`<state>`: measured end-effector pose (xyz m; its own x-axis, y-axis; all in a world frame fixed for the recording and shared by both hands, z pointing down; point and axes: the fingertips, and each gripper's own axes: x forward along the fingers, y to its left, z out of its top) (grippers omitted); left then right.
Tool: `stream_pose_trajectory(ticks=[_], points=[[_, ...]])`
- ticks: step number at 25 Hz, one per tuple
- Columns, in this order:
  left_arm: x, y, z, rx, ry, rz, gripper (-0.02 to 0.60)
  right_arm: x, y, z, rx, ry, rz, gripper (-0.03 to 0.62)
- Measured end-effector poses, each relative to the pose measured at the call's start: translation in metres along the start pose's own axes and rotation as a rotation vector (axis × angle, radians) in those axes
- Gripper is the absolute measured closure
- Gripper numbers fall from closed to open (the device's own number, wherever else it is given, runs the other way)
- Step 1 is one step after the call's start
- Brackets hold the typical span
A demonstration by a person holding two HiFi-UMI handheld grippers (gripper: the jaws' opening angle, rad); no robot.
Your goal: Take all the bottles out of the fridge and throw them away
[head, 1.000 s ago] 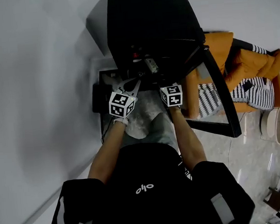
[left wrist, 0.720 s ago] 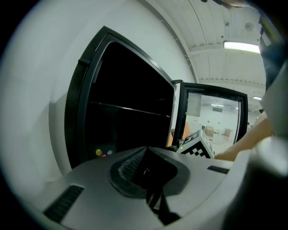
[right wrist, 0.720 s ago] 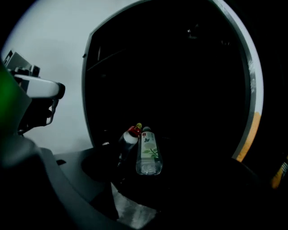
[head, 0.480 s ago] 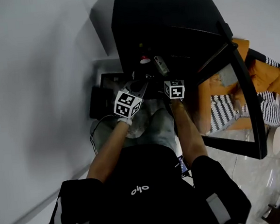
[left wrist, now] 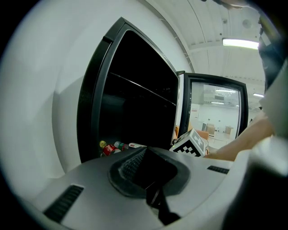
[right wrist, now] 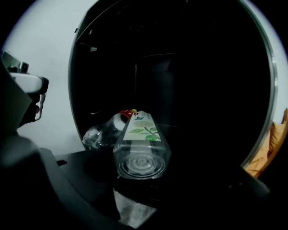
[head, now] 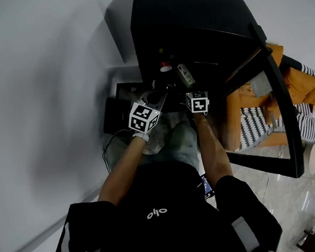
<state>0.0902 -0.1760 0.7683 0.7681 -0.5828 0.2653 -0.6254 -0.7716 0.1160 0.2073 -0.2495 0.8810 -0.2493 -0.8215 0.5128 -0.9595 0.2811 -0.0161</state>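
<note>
**Left gripper** (head: 157,97): clenched on nothing, with its jaws lying together. It is hovering at the fridge mouth, beside its partner.

**Right gripper** (head: 194,95): standing released. Its jaws have just been swinging wide and then drawing in slightly. They are pressing on nothing, and a bottle's base is facing the gap from just ahead.

**Labelled bottle** (right wrist: 141,148): clear plastic with a floral label. It is lying on its side low in the fridge near the front edge, base toward the right gripper.

**Clear bottle** (right wrist: 101,132): lying just left of and behind the first, with a red cap at its far end. Whether the two are touching cannot be told.

**Fridge** (head: 192,26): black, with an interior too dark to read higher up. The left gripper view is showing red and yellow in the same low cluster, but the count is unclear.

**Door** (head: 278,101): glass, standing open on the right.

**Step in hand (judged):** the right gripper is reaching for a pick, and no bottle is out yet.

**Next move (judged):**
- The open jaws need to advance until they straddle the labelled bottle's body.
- They then need to close firmly on its round, smooth wall.
- The bottle then has to be drawn back clear of the fridge.
- No bin is showing in any view.
</note>
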Motion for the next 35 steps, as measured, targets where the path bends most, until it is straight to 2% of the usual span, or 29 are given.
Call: stream_pose_trajectory(ticks=[4,13,18,27,35], points=[[-0.019,-0.012,0.029,-0.016,0.02,-0.013,0.575,-0.048,0.01,0.012,0.014,0.022,-0.015,0.284],[-0.076,-0.082,0.149,-0.053,0.098,-0.096,0.575,-0.206,0.037,0.056,0.084,0.162,-0.023,0.283],[-0.105,-0.105,0.191,-0.065,0.134,-0.117,0.575,-0.268,0.054,0.089,0.111,0.179,-0.014,0.283],[-0.112,-0.102,0.211,-0.069,0.108,-0.082,0.575,-0.285,0.062,0.119,0.082,0.157,0.03,0.283],[-0.136,-0.07,0.208,-0.079,0.091,0.035,0.575,-0.263,0.1,0.138,0.003,0.143,0.165,0.283]])
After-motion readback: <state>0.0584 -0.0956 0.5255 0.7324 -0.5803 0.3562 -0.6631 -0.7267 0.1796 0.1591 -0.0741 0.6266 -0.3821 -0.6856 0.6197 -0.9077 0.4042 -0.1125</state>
